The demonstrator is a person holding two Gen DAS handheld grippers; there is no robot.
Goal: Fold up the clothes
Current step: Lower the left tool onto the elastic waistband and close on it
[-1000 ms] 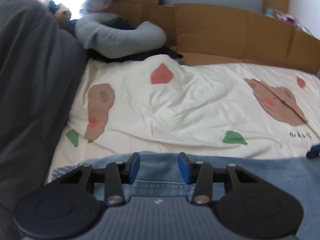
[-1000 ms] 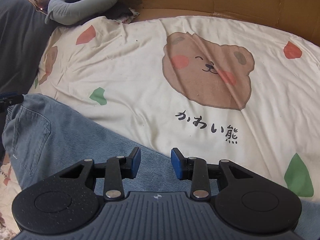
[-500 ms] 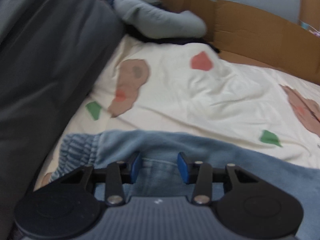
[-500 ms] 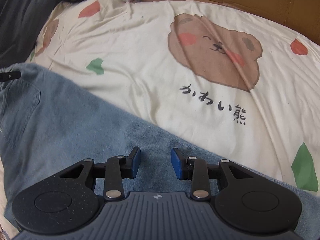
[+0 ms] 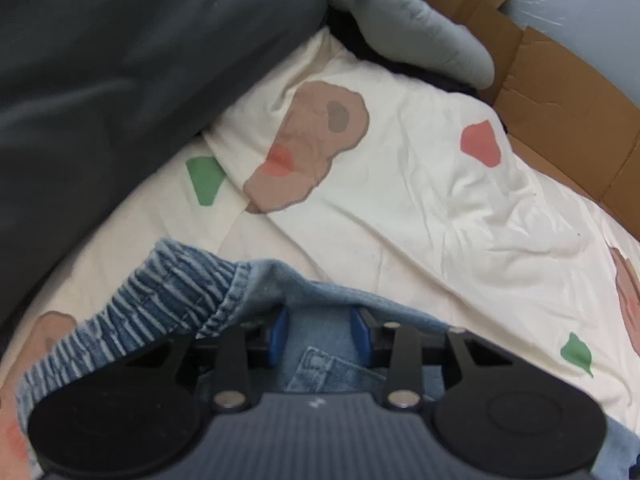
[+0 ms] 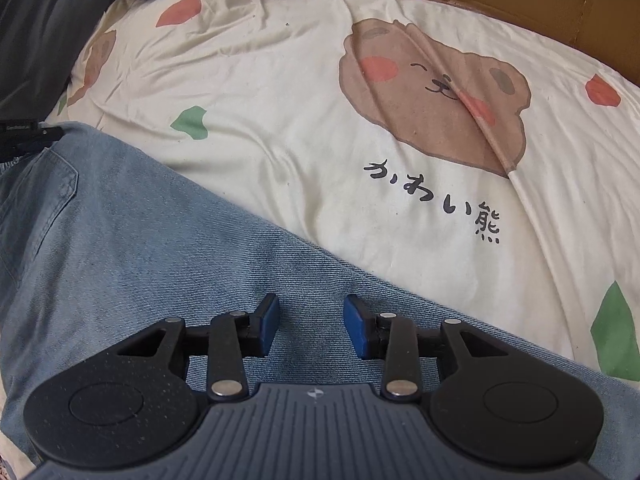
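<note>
Jeans [image 6: 132,236]: pale blue denim, matt, visible diagonal twill weave, stitched seams; elastic waistband [image 5: 132,312] gathered into tight ribs. Bedsheet [image 6: 288,128]: cream woven cloth, matt, softly creased, flat printed bear and leaf patches; cardboard [image 5: 560,108] behind it brown, dull, creased paperboard; dark grey cloth [image 5: 100,80] at left smooth and matt. Left gripper [image 5: 317,334] and right gripper [image 6: 311,326]: matt black plastic arms, finely speckled on the round housings, ribbed grey-blue body, small shiny metal pivot pins, blue pads [image 6: 356,326] with a slight sheen.
</note>
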